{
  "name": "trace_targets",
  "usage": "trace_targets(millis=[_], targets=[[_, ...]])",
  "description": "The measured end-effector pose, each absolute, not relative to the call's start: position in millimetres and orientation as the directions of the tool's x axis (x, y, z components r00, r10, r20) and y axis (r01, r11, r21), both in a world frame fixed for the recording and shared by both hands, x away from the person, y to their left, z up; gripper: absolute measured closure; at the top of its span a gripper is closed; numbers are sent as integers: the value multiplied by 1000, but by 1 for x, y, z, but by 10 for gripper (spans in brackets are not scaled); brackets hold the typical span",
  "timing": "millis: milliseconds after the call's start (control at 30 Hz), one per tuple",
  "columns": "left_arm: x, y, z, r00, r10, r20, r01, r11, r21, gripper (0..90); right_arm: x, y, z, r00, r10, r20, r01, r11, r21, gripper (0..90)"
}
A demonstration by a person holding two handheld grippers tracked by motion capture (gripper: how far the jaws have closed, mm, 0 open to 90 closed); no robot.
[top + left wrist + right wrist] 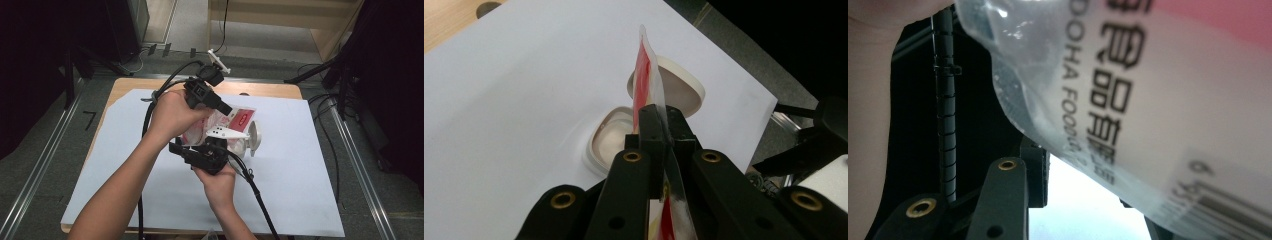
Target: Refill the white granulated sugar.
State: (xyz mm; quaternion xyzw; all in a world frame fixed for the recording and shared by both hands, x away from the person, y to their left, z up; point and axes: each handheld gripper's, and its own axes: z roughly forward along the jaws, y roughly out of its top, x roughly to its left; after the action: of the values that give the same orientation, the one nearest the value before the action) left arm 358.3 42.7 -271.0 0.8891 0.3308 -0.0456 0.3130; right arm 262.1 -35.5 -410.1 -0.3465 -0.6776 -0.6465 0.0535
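Though partly hand-hidden, packet (235, 120) between fingers (651, 125).

Both forearms are bare; no sleeves reach the wrists. Each hand carries a black two-jaw gripper. The left gripper (226, 109) has a blocky black body with a white bracket at its far end. The right gripper (176, 148) bears a white three-cornered plate with small dark holes. A ribbed black cable (146, 120) trails from each unit, bound by a cable tie. The jaw linkages are matte black bars pinned with brass-coloured rivets (632, 156).
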Motion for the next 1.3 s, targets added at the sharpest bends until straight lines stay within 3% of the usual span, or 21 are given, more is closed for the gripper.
trace_targets(millis=[500, 1300], targets=[[334, 93, -290, 780, 528, -336, 606, -500, 619, 895, 251, -18, -427, -783, 445, 434, 510, 60, 858, 608], [326, 118, -305, 778, 513, -362, 614, -500, 611, 898, 246, -13, -449, -795, 440, 418, 504, 94, 859, 593]])
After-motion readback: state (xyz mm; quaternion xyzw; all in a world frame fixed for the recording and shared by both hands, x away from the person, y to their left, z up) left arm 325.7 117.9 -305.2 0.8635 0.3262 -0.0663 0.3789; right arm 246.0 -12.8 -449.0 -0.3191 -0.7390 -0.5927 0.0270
